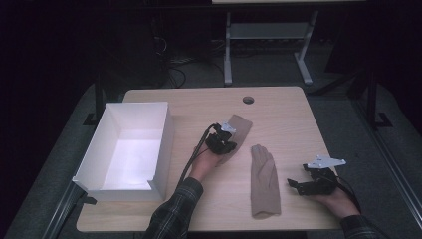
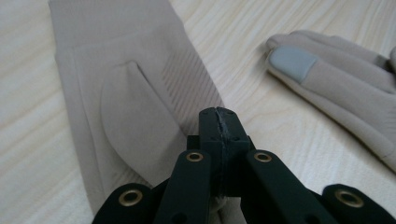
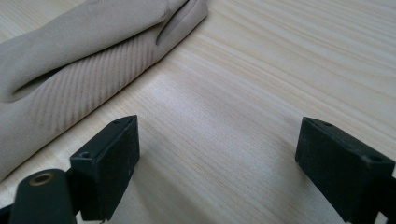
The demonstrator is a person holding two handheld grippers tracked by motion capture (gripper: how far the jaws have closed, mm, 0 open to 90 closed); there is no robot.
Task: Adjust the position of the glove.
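Observation:
Two beige gloves lie on the wooden table. One glove [image 1: 241, 124] [image 2: 135, 102] lies slanted at the middle, thumb side up. My left gripper [image 1: 229, 148] [image 2: 219, 114] is shut, its tips down at this glove's right edge; I see no cloth between the pads. The other glove [image 1: 264, 179] [image 2: 336, 79] [image 3: 79, 51] lies flat to the right, fingers pointing away, with a grey patch on one fingertip. My right gripper [image 1: 294, 184] [image 3: 215, 154] rests low over bare wood just right of that glove, open and with nothing between its fingers.
A white open box [image 1: 165, 144] stands at the table's left side, close to the left forearm. A round cable hole [image 1: 248, 100] sits near the far edge. A grey table frame [image 1: 228, 50] stands on the floor beyond.

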